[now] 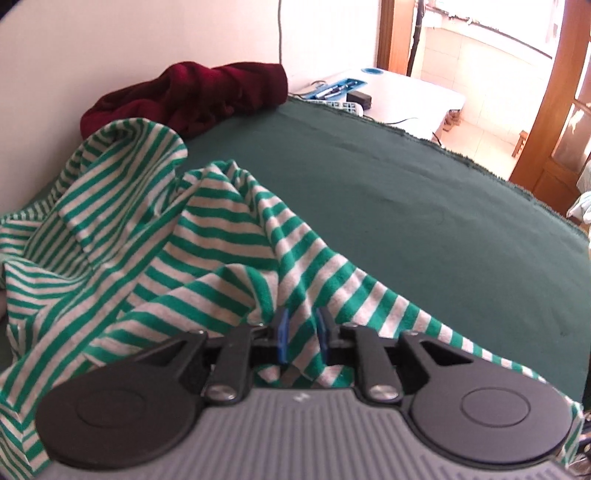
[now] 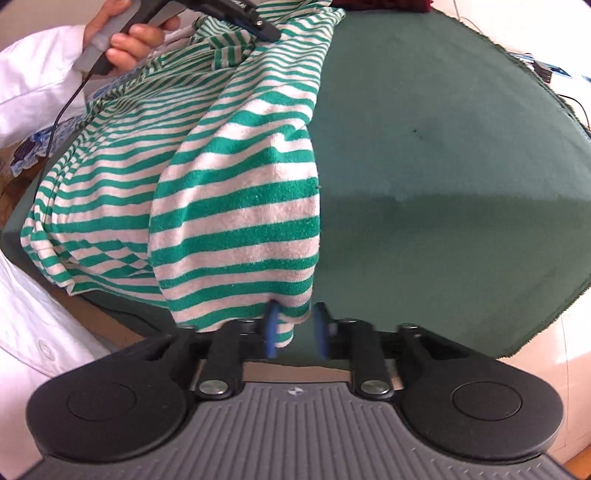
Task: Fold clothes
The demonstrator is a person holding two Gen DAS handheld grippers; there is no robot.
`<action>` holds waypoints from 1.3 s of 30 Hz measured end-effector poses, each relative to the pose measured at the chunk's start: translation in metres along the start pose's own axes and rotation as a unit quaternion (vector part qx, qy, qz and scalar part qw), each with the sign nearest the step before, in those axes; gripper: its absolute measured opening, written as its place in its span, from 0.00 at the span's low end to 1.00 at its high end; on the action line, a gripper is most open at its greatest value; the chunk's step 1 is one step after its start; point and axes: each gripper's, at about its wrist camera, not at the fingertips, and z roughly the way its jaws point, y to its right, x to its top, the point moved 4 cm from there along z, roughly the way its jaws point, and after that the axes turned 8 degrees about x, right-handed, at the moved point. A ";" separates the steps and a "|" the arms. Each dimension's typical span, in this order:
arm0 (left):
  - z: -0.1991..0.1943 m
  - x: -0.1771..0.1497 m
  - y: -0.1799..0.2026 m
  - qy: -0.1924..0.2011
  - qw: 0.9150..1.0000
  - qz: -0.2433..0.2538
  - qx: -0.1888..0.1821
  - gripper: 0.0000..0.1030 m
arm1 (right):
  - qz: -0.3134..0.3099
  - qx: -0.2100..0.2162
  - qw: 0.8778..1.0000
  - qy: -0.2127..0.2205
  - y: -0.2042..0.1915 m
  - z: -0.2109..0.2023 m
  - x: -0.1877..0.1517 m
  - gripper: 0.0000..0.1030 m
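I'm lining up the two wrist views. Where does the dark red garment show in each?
Left wrist: the dark red garment lies bunched at upper left, against the wall, behind the striped shirt.
Right wrist: only a sliver at the top edge.
Shared landmark: the green table cover.

Soft cloth on a matt felt-like table

The striped shirt point(image 2: 236, 206) is fuzzy knit cloth; the dark red garment point(image 1: 192, 96) looks plush. The table point(image 2: 443, 184) cover is matt green fabric with a frayed edge. Each claw has matt black plastic arms, shiny metal screws and ribbed grey housing.
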 end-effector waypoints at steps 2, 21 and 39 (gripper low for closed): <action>0.006 -0.002 0.006 -0.005 1.000 0.014 0.009 0.18 | -0.020 0.001 1.000 -0.004 -0.007 -0.005 -0.005 0.02; 0.002 -0.007 0.010 -0.009 1.000 0.008 0.015 0.31 | 0.062 -0.035 0.997 0.016 0.003 -0.031 -0.054 0.02; -0.006 -0.012 0.014 -0.004 1.000 0.012 0.002 0.43 | -0.029 0.135 0.990 0.020 -0.034 -0.059 0.001 0.08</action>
